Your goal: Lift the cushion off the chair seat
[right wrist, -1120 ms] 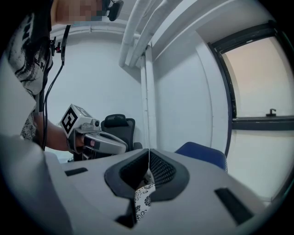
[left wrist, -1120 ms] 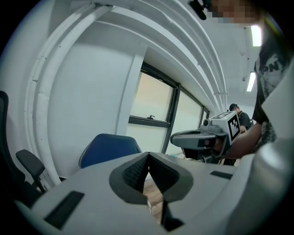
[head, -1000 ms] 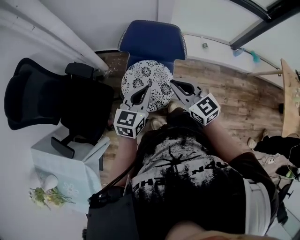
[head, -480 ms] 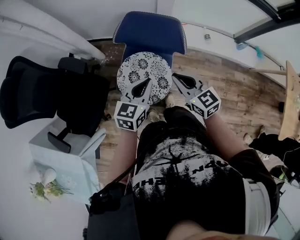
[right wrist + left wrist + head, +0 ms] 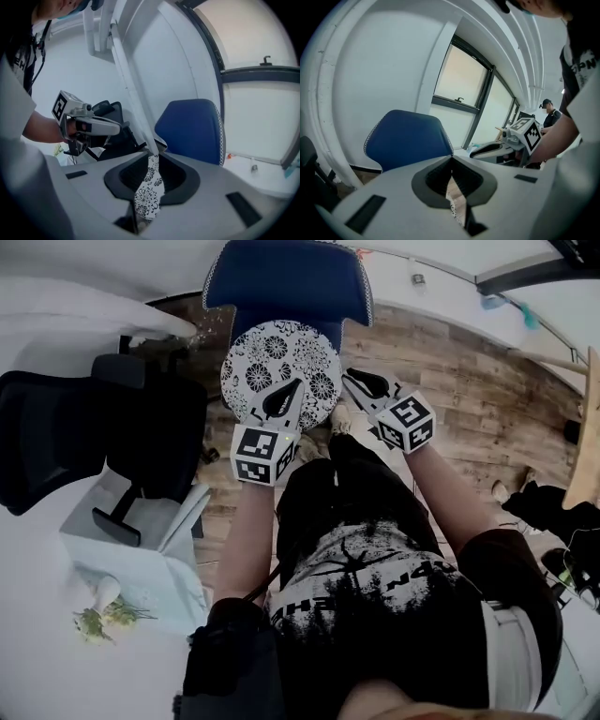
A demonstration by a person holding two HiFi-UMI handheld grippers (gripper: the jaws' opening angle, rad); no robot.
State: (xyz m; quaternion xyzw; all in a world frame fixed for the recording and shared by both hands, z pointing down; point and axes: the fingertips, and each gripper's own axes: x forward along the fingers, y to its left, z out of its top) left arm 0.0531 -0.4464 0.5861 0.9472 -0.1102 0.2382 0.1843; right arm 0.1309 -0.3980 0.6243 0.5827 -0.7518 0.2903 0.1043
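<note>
Found in the upper middle of the head view: cushion (image 5: 281, 357), round, floral black-and-white, held up in front of the blue chair (image 5: 286, 282) and covering the seat from sight; far rim possibly resting on the seat, impossible to tell. Pinched at the lower rim by the left tool (image 5: 296, 387), clamped shut on a thin sliver of edge fabric. Taken at the right rim by the right tool (image 5: 349, 379), just now easing apart a little, yet with floral cloth filling the narrow slit and apparently pressed from both sides

Likely light and soft: floppy enough to fold at the pinch, not fragile, woven cover probably not slippery. Best held at the rim at two well-separated spots, as here, with a deep bite past the seam to stop sagging or slipping out; worth closing the right side firmly before lifting on

Hemmed in on the left of the frame by a black office chair (image 5: 84, 442), near the cushion's left rim, with a pale desk (image 5: 131, 559) at lower left. Blocked at the top by the blue backrest. Open wooden floor (image 5: 450, 418) to the right; clearest path straight up, then toward the right or back to the body
</note>
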